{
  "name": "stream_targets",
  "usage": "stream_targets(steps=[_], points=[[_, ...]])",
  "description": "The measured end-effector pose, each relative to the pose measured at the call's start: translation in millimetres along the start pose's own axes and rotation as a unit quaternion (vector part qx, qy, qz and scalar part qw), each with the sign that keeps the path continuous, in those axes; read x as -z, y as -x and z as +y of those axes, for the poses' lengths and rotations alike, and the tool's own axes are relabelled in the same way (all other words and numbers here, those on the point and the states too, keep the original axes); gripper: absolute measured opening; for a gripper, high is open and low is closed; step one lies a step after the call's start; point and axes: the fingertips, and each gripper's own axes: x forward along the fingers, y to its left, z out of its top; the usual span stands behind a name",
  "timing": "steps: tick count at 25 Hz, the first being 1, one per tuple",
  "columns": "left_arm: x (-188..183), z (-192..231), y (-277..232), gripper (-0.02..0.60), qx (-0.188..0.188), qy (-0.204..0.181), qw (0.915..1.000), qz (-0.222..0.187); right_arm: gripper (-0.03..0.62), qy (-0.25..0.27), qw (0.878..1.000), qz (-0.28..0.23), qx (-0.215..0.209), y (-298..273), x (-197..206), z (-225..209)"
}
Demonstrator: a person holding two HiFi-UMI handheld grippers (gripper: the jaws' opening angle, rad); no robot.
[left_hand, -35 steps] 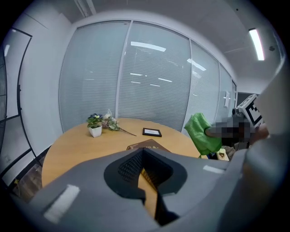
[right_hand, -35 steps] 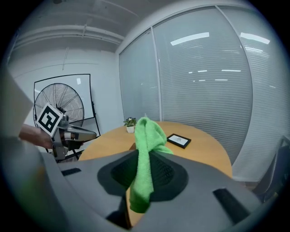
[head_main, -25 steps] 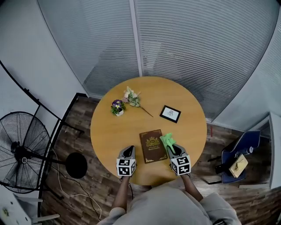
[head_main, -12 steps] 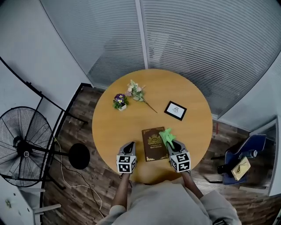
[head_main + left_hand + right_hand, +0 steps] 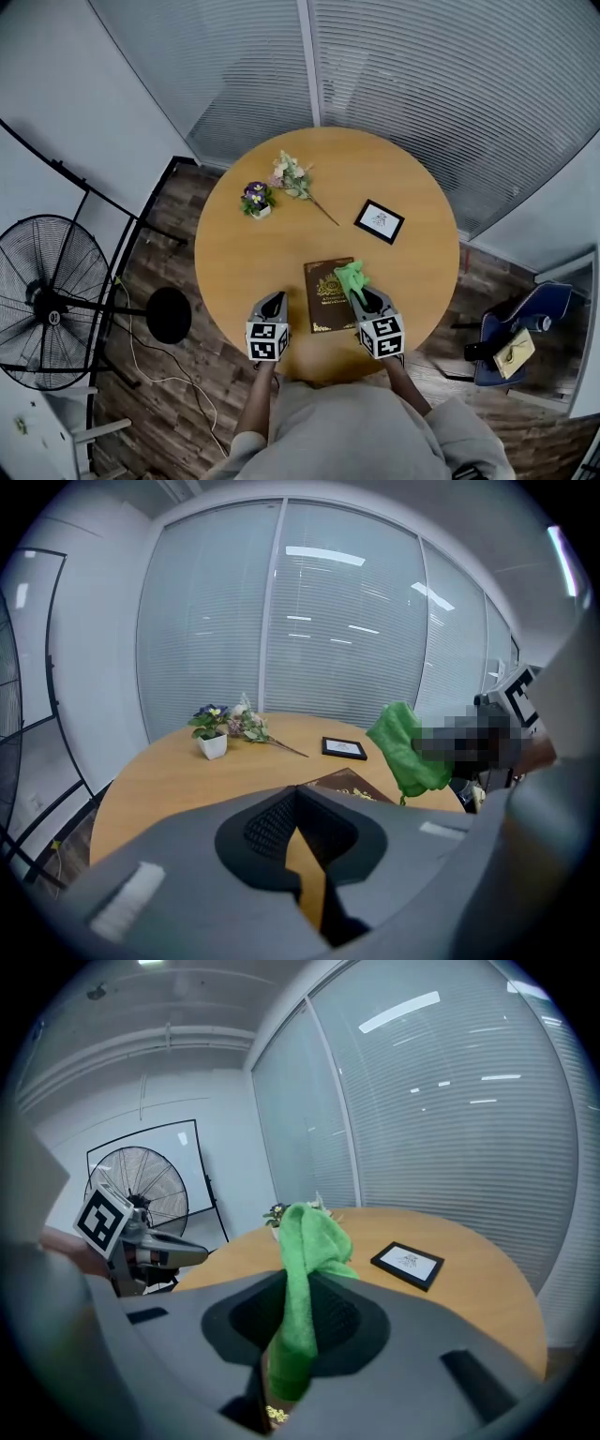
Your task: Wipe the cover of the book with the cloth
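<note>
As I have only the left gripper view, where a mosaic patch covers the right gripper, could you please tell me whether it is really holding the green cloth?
Observer: Yes. In the right gripper view the right gripper has its jaws shut on the cloth, which stands up in a bunch between them.
Operator: Thank you. Where is the cloth relative to the book?
Observer: From the head view it is bunched over the far right corner of the book. I cannot tell whether it touches the cover.
Operator: And where is my left gripper?
Observer: The left gripper is over the table, left of the book and apart from it.
</note>
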Motion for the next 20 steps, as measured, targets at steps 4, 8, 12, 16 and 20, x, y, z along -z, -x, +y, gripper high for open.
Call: stream_targets(steps=[4, 8, 12, 16, 20], points=[[0, 4, -5, 0.009, 0.009, -0.002, 1.0, 0.0, 0.071, -0.003, 1.0, -0.001, 0.0, -8, -3, 6], [2, 10, -9, 0.009, 0.021, -0.004, 0.9998, 0.003, 0.072, -0.006, 1.0, 0.002, 0.007, -16, -5, 12], [2, 21, -14, 0.009, 0.035, -0.002, 0.9994, 0.003, 0.071, -0.004, 1.0, 0.005, 0.014, -29, -10, 20], [4, 34, -16, 0.009, 0.048, -0.002, 0.9988, 0.005, 0.072, -0.007, 1.0, 0.009, 0.024, -43, -12, 31], [3, 46, -18, 0.009, 0.058, -0.002, 0.9983, 0.009, 0.072, -0.005, 0.999, 0.014, 0.03, -54, -16, 41]])
